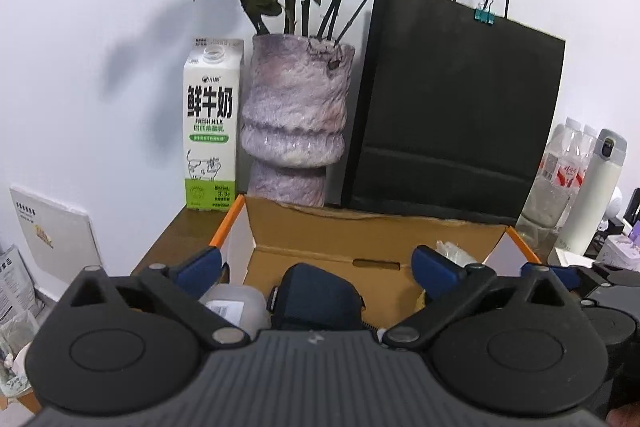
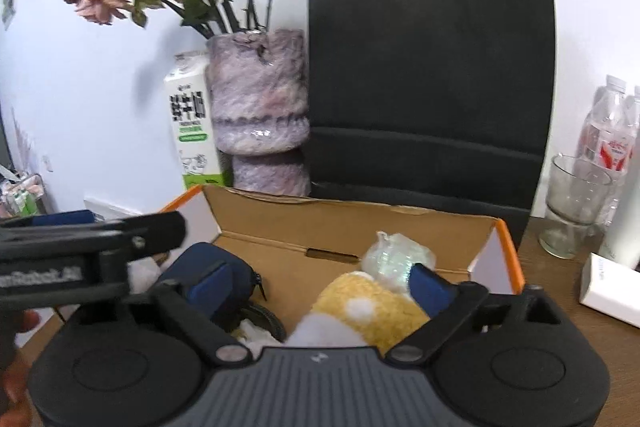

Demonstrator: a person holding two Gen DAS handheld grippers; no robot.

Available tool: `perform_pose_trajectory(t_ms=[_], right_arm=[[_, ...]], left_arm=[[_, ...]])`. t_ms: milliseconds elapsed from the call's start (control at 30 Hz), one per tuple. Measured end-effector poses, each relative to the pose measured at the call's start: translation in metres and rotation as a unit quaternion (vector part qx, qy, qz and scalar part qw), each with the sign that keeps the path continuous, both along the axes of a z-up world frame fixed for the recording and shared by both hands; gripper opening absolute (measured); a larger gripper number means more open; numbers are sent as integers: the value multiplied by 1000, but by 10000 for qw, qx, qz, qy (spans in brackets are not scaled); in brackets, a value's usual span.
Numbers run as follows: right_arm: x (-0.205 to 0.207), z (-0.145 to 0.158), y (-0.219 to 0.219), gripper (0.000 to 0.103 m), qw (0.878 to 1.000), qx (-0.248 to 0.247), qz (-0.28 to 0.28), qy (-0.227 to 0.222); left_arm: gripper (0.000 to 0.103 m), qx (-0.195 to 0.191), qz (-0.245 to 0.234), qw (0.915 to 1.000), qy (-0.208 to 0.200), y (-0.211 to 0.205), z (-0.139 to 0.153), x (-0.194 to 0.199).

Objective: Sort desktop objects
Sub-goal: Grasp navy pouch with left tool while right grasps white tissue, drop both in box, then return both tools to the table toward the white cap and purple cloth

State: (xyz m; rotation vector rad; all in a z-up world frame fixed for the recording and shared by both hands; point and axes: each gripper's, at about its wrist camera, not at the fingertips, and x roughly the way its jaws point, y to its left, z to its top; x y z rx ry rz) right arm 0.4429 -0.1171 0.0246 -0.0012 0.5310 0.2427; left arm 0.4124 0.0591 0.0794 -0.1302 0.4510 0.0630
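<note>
you are holding both grippers over the open cardboard box [image 1: 372,227], each pointing forward and down into it, and both are standing spread wide with nothing pinched.

the left gripper [image 1: 316,263] is hovering over the box's left half. directly between its 2 blue pads and a little below sits the dark blue pouch [image 1: 316,297], untouched by either pad; a whitish plastic container [image 1: 236,307] is lying just beside it on the left. the right gripper [image 2: 320,281] is hanging over the right half, with the yellow plush toy [image 2: 368,307] between its pads and below them, nearer the right-hand pad. a crumpled clear plastic wrap [image 2: 396,255] is resting behind the toy, toward the box's far wall.

so both items are already lying inside the box, and each hand looks free. what the next move is turning on, as i judge it: whatever is left to sort is lying outside the box to your right on the wooden desk, where the white flat box [image 2: 608,287] and the glass cup [image 2: 576,203] are sitting, so your right hand is the nearer 1. the white flat box's long axis is running diagonally away from you.
</note>
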Motion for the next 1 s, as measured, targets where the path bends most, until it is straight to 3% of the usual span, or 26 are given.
perform_pose_trajectory(t_ms=[133,500,733,1000], right_arm=[[0,1,-2,103,9998,-89,-164,102],[-13,10,-7,103,9996,-166,-233,-71],[-50,16,-18,103,9995,-172,-214,-155],[-109,10,-24,103,9996,-289,13,-20]], left_arm=[[103,56,20,9999,154,-2,-1,2],[103,-46,-5,10000,80,-3,8,-11],[103,-115,-131,9998,-2,-6,17,-43],[103,-202,-95,9996,200,-1,7,-94]])
